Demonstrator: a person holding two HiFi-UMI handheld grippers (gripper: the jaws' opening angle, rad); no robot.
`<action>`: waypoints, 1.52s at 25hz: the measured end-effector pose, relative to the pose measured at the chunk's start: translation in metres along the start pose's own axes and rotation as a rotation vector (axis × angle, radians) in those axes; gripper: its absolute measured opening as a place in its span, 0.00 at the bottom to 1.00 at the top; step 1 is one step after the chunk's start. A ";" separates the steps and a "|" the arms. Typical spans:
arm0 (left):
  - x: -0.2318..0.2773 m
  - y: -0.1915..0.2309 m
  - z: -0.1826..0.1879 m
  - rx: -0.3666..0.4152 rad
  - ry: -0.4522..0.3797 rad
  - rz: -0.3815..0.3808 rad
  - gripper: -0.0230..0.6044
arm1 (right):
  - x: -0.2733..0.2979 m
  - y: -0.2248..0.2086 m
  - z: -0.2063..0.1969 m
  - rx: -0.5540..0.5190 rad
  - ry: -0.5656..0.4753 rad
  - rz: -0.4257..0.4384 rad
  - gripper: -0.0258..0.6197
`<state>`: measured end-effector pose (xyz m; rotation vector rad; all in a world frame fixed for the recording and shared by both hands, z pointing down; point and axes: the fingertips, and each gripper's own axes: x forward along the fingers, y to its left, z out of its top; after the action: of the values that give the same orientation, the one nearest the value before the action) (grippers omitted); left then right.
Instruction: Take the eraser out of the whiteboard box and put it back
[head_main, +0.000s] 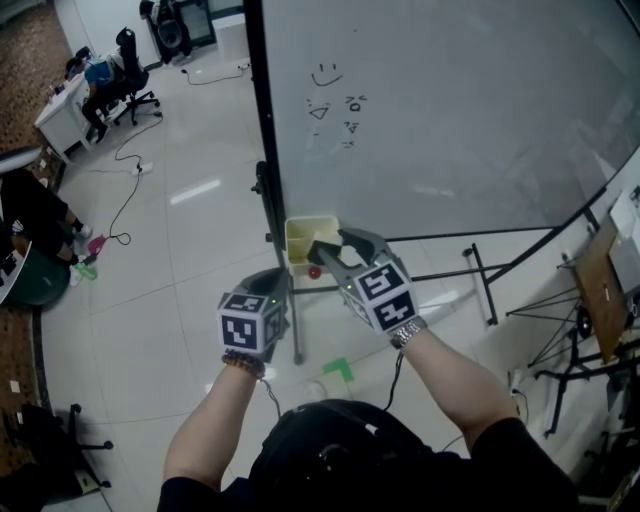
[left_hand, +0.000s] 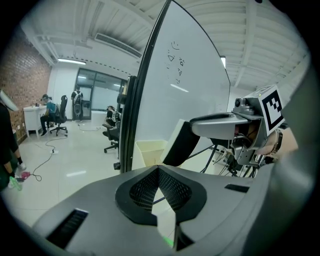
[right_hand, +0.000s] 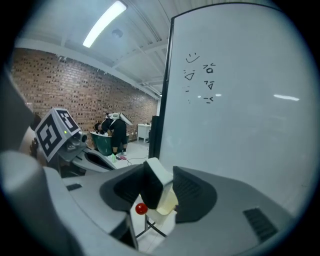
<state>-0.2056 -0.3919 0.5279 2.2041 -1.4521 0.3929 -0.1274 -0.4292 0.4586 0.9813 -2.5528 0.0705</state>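
Observation:
The eraser (right_hand: 154, 186), a black block with a white back, sits tilted between the pads of my right gripper (right_hand: 159, 194), which is shut on it. Just under it are the open cream whiteboard box (right_hand: 169, 204) and a small red ball (right_hand: 141, 208). In the head view the right gripper (head_main: 324, 250) holds the eraser (head_main: 320, 249) over the box (head_main: 303, 235), which hangs at the whiteboard's lower left corner. In the left gripper view the eraser (left_hand: 181, 144) hangs above the box (left_hand: 149, 151). My left gripper (left_hand: 159, 173) is shut and empty, to the left of the box (head_main: 278, 283).
The whiteboard (head_main: 450, 110) with small drawings stands on a black wheeled stand (head_main: 478, 272). A green piece (head_main: 338, 369) lies on the tiled floor. At the far left are office chairs (head_main: 132, 75), a desk with a seated person, and floor cables (head_main: 128, 190).

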 end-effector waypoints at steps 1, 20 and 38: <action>-0.002 -0.004 0.001 0.003 -0.002 0.000 0.04 | -0.004 0.000 0.001 0.000 -0.007 -0.003 0.36; -0.042 -0.083 -0.019 0.034 -0.026 0.005 0.04 | -0.096 0.021 -0.011 -0.002 -0.060 0.002 0.35; -0.090 -0.158 -0.063 0.044 -0.034 0.035 0.04 | -0.183 0.055 -0.046 0.000 -0.071 0.047 0.34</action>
<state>-0.0954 -0.2361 0.5027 2.2332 -1.5156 0.4042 -0.0241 -0.2632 0.4357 0.9399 -2.6404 0.0502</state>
